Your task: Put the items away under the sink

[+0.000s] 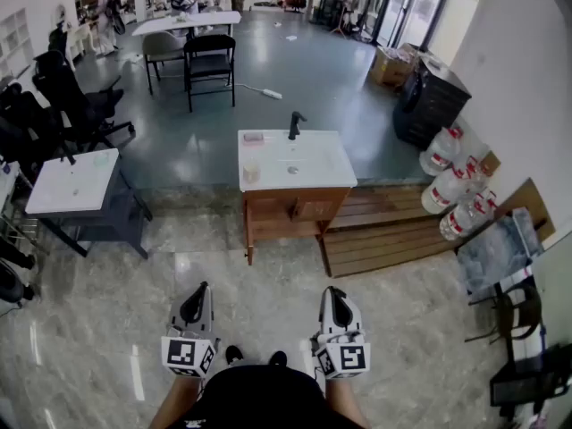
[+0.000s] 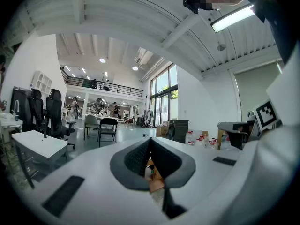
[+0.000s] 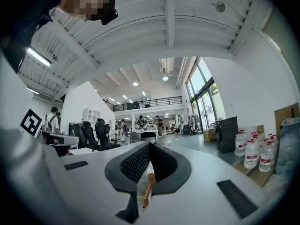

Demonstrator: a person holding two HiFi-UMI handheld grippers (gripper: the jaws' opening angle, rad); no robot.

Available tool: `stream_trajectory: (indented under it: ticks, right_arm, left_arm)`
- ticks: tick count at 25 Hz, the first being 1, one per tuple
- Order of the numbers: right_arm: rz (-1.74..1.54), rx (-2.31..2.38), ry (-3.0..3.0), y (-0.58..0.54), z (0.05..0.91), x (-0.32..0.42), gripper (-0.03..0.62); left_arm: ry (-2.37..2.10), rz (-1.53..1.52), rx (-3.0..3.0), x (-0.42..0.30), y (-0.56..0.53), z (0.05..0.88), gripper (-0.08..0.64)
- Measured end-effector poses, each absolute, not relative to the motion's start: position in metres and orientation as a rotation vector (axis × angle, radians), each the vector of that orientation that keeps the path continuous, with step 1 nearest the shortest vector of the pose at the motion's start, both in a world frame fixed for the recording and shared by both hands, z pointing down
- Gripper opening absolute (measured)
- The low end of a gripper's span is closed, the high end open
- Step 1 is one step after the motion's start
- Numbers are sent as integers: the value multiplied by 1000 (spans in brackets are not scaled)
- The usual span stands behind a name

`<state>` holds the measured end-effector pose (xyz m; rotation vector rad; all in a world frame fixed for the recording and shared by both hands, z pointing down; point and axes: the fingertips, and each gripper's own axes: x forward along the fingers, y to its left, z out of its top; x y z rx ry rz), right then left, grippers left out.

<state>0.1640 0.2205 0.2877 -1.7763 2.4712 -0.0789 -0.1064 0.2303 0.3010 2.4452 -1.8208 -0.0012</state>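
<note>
Two marker-cubed grippers, left gripper [image 1: 195, 304] and right gripper [image 1: 336, 307], are hovering near, jaws closed, empty. Pale marble floor [image 1: 286, 280] is lying open toward the far white-topped wooden sink cabinet [image 1: 290, 206], a small pale cup [image 1: 251, 173] sitting at its left edge.

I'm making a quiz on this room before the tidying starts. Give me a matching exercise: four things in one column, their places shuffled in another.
Things:
1. faucet
2. water jugs
3. white table
4. pink item

Places, as the head view shows them:
A. left of the vanity
B. back-left corner of the sink top
C. by the wall at right
D. middle of the sink top's back edge

Pairs: 1-D, 2-C, 3-A, 4-B
</note>
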Motion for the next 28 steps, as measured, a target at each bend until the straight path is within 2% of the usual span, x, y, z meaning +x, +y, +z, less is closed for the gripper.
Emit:
stream_trajectory:
  ticks: [17,19,28]
  right_arm:
    - [-66,-1803,2436,221,285,174,13]
    - [-58,-1808,2442,222,285,174,66]
    - [-62,-1777,2472,221,284,172,224]
  left_arm:
    - [-1778,22,2471,-93,226,305,6]
    - [-1773,20,2474,-92,225,307,6]
    - [-1752,4,2477,-84,222,308,6]
